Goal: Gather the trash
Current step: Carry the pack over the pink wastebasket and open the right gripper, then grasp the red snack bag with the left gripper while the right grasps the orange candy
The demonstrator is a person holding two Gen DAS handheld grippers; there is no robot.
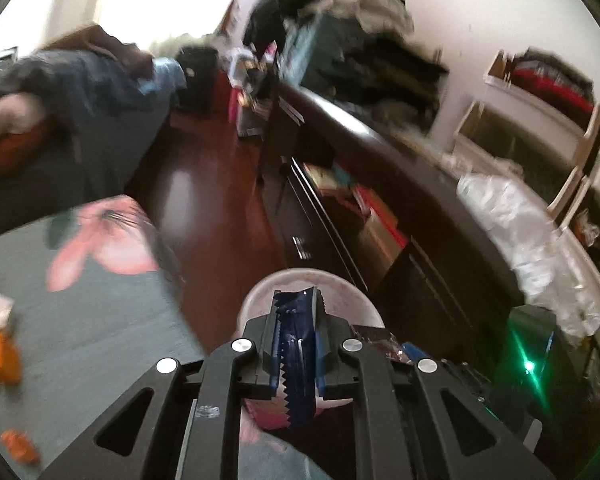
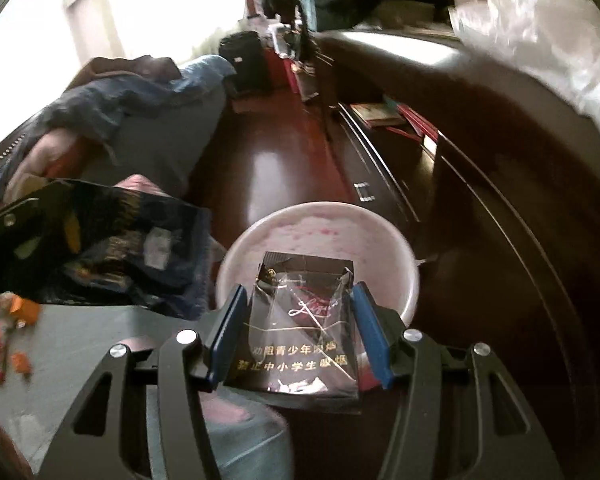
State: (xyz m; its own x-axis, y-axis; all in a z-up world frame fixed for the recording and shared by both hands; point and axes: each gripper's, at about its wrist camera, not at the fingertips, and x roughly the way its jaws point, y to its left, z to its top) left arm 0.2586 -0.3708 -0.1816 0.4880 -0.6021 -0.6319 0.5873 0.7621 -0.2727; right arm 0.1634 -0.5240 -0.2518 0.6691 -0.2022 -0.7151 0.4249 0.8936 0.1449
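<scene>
Carrying two pieces of trash to the bin (image 2: 410,276).
My left gripper (image 1: 296,312) is clamping a blue wrapper (image 1: 296,364), my right gripper (image 2: 300,312) a cigarette pack (image 2: 304,332); the bin seems just ahead, so next I'm releasing over it.

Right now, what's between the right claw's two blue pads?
A black cigarette pack in crinkled clear wrap fills the gap between the right claw pads, above the white bin; the right wrist view shows it.
</scene>
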